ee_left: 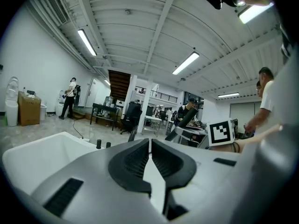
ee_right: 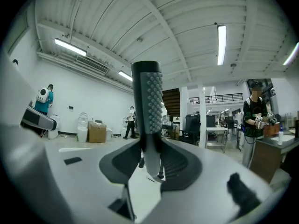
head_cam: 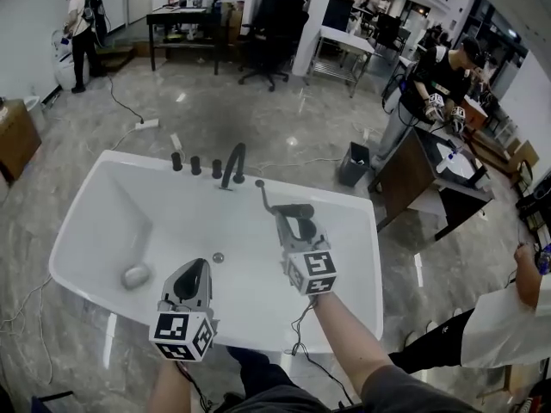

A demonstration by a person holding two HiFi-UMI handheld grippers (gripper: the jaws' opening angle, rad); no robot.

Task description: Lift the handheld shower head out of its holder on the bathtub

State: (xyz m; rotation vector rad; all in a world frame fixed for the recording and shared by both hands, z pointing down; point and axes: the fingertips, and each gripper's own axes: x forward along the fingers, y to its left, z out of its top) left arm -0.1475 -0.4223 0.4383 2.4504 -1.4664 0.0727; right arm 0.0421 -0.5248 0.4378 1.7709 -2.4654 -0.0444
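Leaning over a white bathtub [head_cam: 103, 166], a person holds the handheld shower head [head_cam: 297, 212] in the right claw [head_cam: 295, 224], whose jaws pinch the handle from both sides. The head stands upright above the claw, its studded spray face plain in the right gripper view, and it hangs over the basin just in front of the black faucet [head_cam: 234, 163] and a little to its right. The low grip on the handle seems chosen to leave the spray end free and let the hose [head_cam: 263, 196] trail back toward the rim beside the faucet, where the holder presumably sits. The holder itself is too small to pick out, but judging by the gap between head and rim, the lift looks done. The left claw [head_cam: 194, 280], jaws pressed together on nothing, hovers over the near side of the tub, well in front and to the left of the faucet, apparently kept out of the hose's way. A small grey rounded object [head_cam: 135, 275] lies on the tub floor, far to the left of the faucet. No brand name or lettering can be read on tub, faucet or shower head; the only print is the black-and-white square markers [head_cam: 317, 265] on each claw's cube.
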